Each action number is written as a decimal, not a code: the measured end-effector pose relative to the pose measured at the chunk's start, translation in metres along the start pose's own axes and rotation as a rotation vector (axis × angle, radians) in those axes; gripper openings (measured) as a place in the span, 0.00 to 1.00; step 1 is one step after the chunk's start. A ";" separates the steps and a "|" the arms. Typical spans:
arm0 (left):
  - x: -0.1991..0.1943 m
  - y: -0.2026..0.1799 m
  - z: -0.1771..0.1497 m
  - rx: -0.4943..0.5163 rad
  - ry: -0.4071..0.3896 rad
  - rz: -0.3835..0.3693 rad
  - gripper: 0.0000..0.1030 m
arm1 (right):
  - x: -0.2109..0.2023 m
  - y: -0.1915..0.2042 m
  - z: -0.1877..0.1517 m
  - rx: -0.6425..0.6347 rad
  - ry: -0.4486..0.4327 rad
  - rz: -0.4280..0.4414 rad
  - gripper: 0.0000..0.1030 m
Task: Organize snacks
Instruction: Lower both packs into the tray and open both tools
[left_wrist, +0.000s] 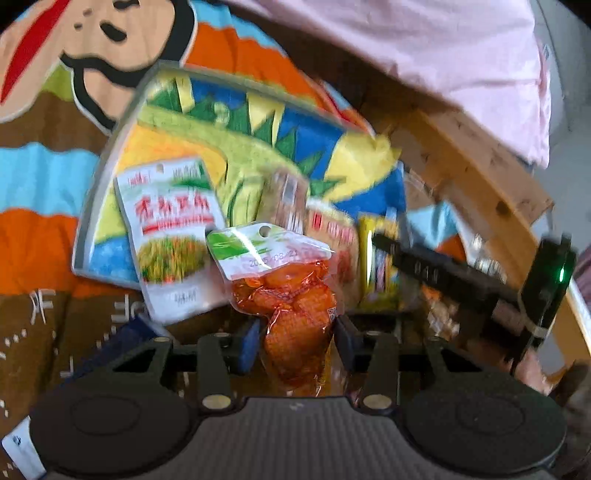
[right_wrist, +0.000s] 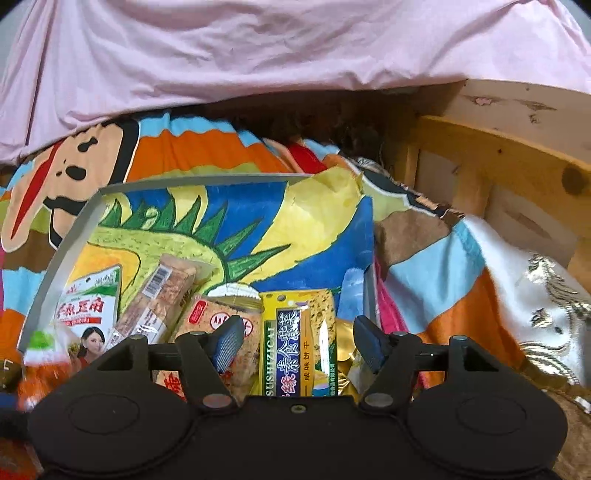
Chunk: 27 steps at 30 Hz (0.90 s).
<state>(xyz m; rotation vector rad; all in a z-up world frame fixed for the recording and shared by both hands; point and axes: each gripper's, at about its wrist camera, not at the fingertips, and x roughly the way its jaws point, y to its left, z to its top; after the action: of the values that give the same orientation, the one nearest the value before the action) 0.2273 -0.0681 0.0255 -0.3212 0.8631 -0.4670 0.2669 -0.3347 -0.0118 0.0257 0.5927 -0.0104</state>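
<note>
My left gripper (left_wrist: 297, 341) is shut on a clear pouch of orange snack pieces (left_wrist: 291, 295) and holds it just above the near edge of the grey-rimmed tray (left_wrist: 99, 192). The tray is lined with a dinosaur drawing. A white-and-green pouch (left_wrist: 170, 236) lies in it at the left. My right gripper (right_wrist: 299, 341) stands open over the tray (right_wrist: 66, 243), with a yellow-and-blue cracker pack (right_wrist: 291, 343) lying below the gap and neither pad touching it. Beside that pack lie an orange square pack (right_wrist: 218, 321), a long clear bar pack (right_wrist: 159, 299) and the white-and-green pouch (right_wrist: 88, 306).
The tray rests on a colourful cartoon blanket (right_wrist: 207, 147). A pink sheet (right_wrist: 258, 48) hangs behind it and a wooden bed frame (right_wrist: 498, 155) stands at the right. White fabric with silver embroidery (right_wrist: 546, 306) lies right of the tray.
</note>
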 end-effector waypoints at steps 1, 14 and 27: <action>-0.001 -0.001 0.005 -0.002 -0.021 0.005 0.46 | -0.003 -0.001 0.001 0.004 -0.006 0.000 0.67; 0.056 0.023 0.083 -0.038 -0.149 0.167 0.46 | -0.032 -0.008 -0.002 0.009 0.000 0.031 0.71; 0.062 0.022 0.068 0.013 -0.184 0.278 0.82 | -0.047 -0.008 -0.016 -0.011 0.048 0.048 0.85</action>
<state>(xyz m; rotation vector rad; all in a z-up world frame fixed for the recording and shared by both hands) 0.3207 -0.0755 0.0170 -0.2241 0.7112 -0.1811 0.2188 -0.3420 0.0014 0.0292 0.6397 0.0406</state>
